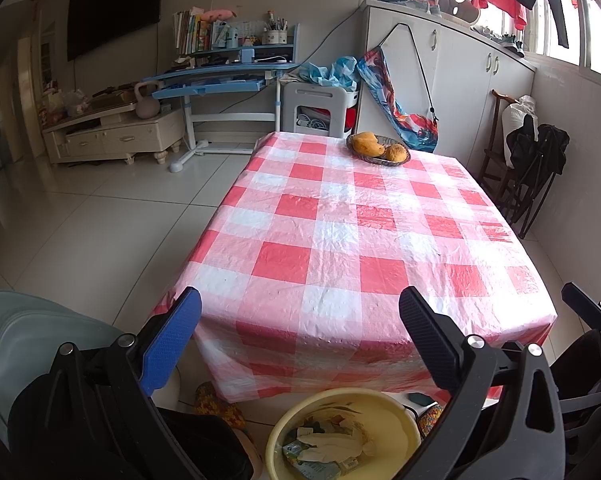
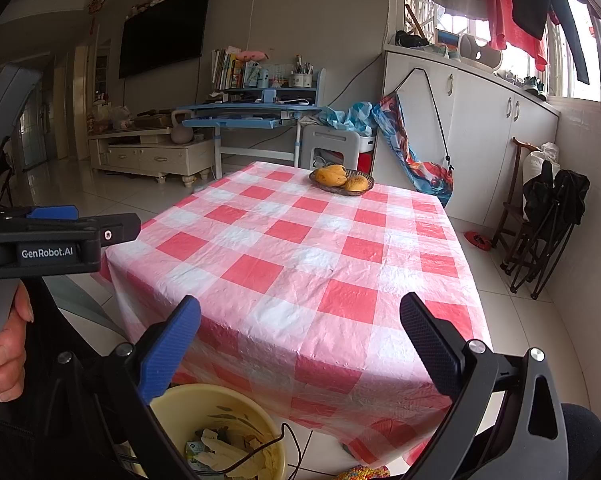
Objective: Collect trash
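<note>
A living room with a tiled floor holds a tabletop under a red-and-white checked cloth, a basket of mangoes at its far end. Below the near edge stands a yellow bin holding wrappers and paper trash. Left gripper and right gripper hover with fingers spread wide, empty, touching nothing.
</note>
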### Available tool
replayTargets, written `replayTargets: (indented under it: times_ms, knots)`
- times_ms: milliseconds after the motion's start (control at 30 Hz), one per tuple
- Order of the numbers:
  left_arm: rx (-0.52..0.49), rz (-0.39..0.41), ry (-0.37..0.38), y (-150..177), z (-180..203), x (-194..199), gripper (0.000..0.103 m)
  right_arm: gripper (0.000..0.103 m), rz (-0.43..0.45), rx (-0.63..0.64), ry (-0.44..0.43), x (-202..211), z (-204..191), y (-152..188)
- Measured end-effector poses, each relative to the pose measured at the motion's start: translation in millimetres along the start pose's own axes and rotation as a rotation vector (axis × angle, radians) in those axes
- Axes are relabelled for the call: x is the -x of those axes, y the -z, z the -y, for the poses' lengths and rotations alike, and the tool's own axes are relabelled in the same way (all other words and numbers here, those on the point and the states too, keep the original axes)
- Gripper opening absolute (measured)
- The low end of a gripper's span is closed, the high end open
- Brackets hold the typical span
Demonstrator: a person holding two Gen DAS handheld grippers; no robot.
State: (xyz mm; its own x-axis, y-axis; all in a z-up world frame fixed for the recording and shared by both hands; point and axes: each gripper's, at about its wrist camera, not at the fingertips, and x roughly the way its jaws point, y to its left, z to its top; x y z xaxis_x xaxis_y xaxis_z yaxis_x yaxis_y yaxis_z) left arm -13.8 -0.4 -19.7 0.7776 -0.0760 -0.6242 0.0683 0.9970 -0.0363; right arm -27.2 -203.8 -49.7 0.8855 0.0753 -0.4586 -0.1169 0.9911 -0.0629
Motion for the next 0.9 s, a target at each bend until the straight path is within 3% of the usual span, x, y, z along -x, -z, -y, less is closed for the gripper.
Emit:
replayTargets:
  times_ms: [900]
  knots:
    - [0.009,-0.004,-0.004,0.2,-0.3,-2.2,0.096,0.095,0.002,0.010,-0.003,0.6,-1.4,-0.4]
